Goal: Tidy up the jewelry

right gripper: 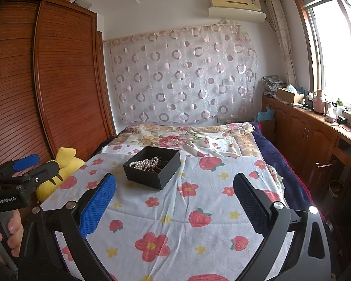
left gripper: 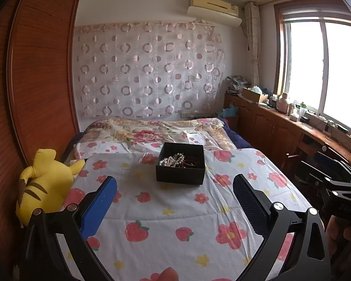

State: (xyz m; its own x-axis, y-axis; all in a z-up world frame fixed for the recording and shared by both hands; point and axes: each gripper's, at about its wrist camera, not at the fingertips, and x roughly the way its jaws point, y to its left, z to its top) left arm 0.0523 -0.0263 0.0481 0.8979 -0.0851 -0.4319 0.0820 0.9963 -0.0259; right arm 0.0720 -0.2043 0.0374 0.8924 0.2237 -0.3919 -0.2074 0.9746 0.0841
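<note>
1. Nearest the lens in the left wrist view, the left hand-held gripper (left gripper: 175, 187) has its two blue-padded fingers spread wide apart with nothing between them, hovering over the strawberry-and-flower quilt (left gripper: 166, 213) on the bed.
2. Seen from the right wrist, the right hand-held gripper (right gripper: 174, 187) is likewise spread apart and empty above the same quilt (right gripper: 175, 222).
3. Ahead of both sets of fingers sits the black box (left gripper: 180, 175), open-topped, resting flat on the quilt and well apart from either gripper.
4. Inside the black box (right gripper: 149, 178) lies a pearl necklace (left gripper: 170, 161), bunched toward the box's left side.
5. Beside the pearls, still within the box, lie dark red bracelets (left gripper: 190, 163), touching the pearl necklace (right gripper: 144, 164); their exact number cannot be told.
6. Left of the box, at the quilt's edge, a yellow plush toy (left gripper: 44, 185) leans against the wooden wardrobe (left gripper: 35, 70).
7. Beyond the box, a floral bedspread (left gripper: 152, 131) covers the far part of the bed, under a circle-patterned curtain (left gripper: 147, 70).
8. Right of the box, past the bed's edge, a cluttered wooden bench (right gripper: 316, 126) runs under the window (right gripper: 334, 53).
</note>
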